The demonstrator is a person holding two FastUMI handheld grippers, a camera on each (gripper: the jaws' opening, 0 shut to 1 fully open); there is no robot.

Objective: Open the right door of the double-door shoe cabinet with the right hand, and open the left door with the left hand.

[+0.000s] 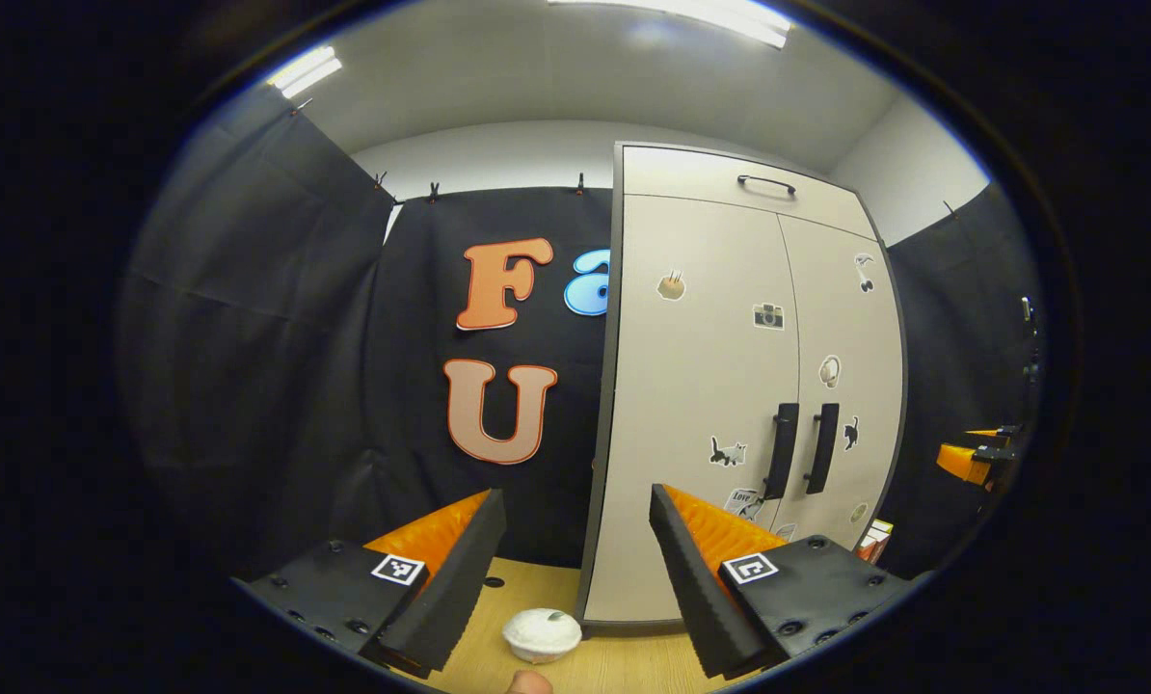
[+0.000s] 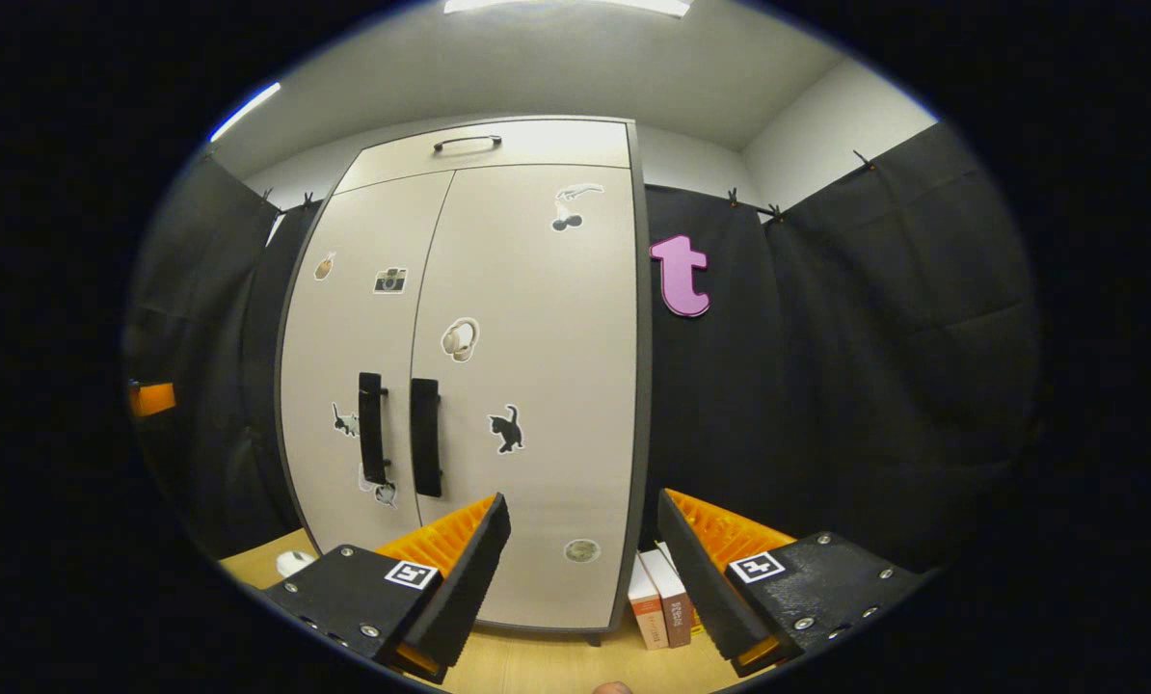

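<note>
Clearly both doors are closed: steer the released right gripper [image 2: 580, 569] toward 10 o'clock, onto the right door handle [image 2: 426, 437]; left gripper [image 1: 575, 569] waits, fingers spread.

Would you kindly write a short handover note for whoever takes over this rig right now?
Left claw: open, holding nothing, short of the shoe cabinet.
Right claw: open, holding nothing, also short of it.
Cabinet: both doors shut; the right door handle and left door handle stand upright side by side at the centre seam, untouched.
Nearby: white bowl on the floor by the cabinet's left corner, books by its right side.
Done: nothing yet.
Left: pull the right door open with the right claw, then the left door with the left.
</note>
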